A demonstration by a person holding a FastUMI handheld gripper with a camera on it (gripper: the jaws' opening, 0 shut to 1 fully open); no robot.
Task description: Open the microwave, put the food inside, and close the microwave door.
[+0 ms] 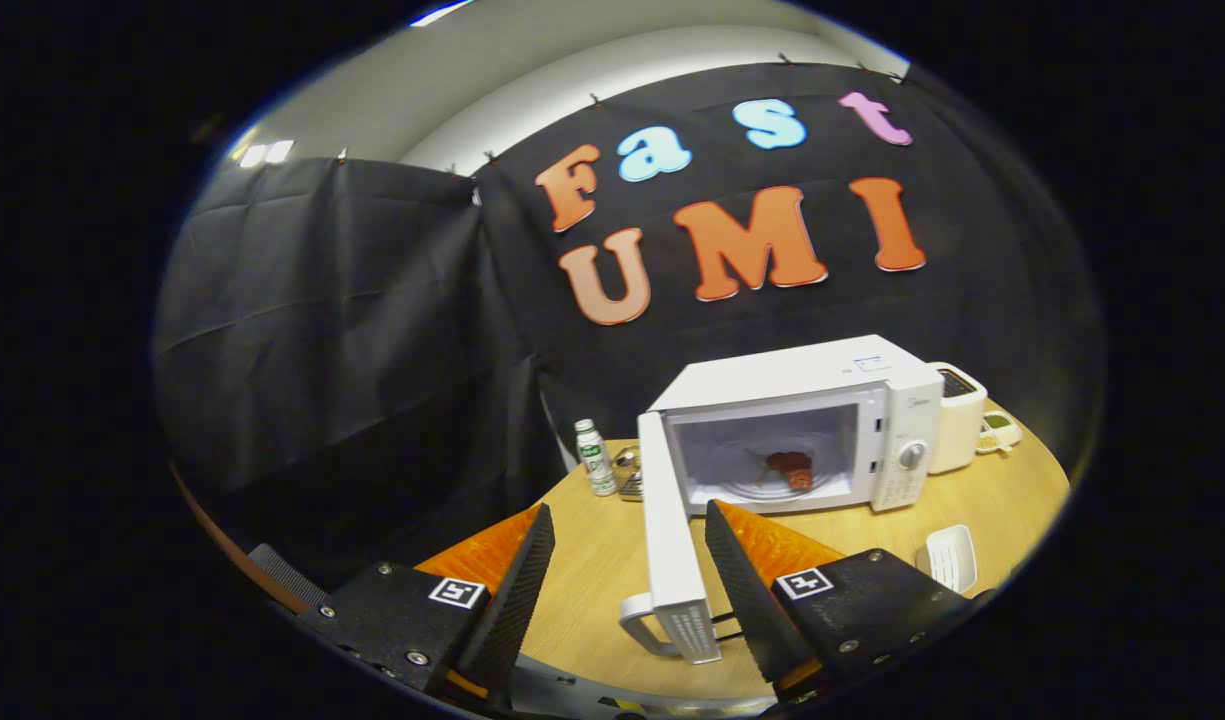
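The claw (627, 575) hangs wide open over the light wooden round table (592, 580), nothing gripped, its two fingers (527, 580) spread well apart. Between them comes the free edge of the white microwave door (669, 540), swung fully out toward the claw, with its curved white handle (644, 622) low between the fingertips. The door's edge runs just beside the right-hand finger; whether they touch, I can't tell.

Beyond the fingers sits the boxy white microwave (802, 425), cavity open and lit. And there's the food: a small reddish-brown piece (790, 468) resting on the glass turntable (762, 480) inside the cavity. The control panel with its round grey dial (911, 455) sits beside the opening, on the side away from the hinge.

Past the hinge side of the microwave, a small white bottle with a green label (595, 457) stands upright, with a small metallic object (628, 470) just next to it. On the panel side, a white toaster (957, 415) stands close against the microwave. Nearer the claw, a small white ribbed dish (950, 558) lies on the table, just beyond the right-hand finger.
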